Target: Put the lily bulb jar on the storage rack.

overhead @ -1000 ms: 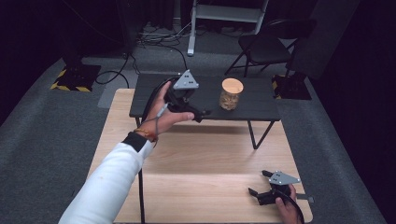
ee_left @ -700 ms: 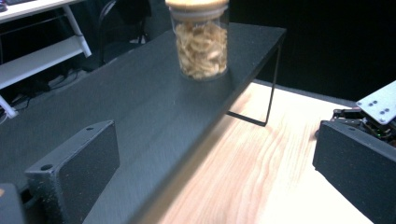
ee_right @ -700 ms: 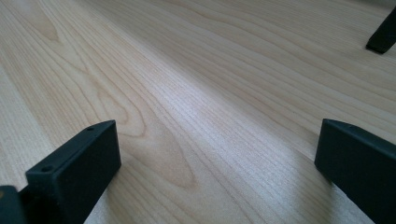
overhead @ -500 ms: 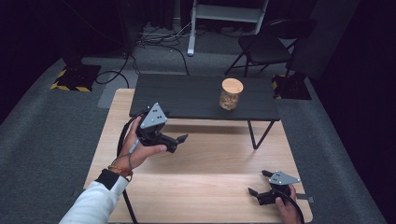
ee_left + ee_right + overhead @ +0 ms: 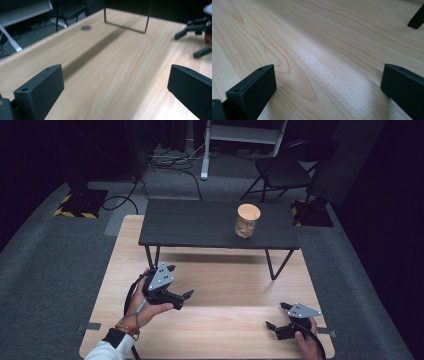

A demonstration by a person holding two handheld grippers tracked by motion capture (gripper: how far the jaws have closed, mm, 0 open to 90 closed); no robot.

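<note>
Two grippers are held over the wooden desk (image 5: 225, 285), both with jaws spread wide and empty. The left gripper (image 5: 179, 282) hovers above the desk's left half, held in the left hand (image 5: 150, 307). The right gripper (image 5: 278, 316) sits low near the front right corner. A cork-lidded jar (image 5: 247, 220) stands toward the right end of the small black table (image 5: 190, 225) at the desk's far edge.
</note>
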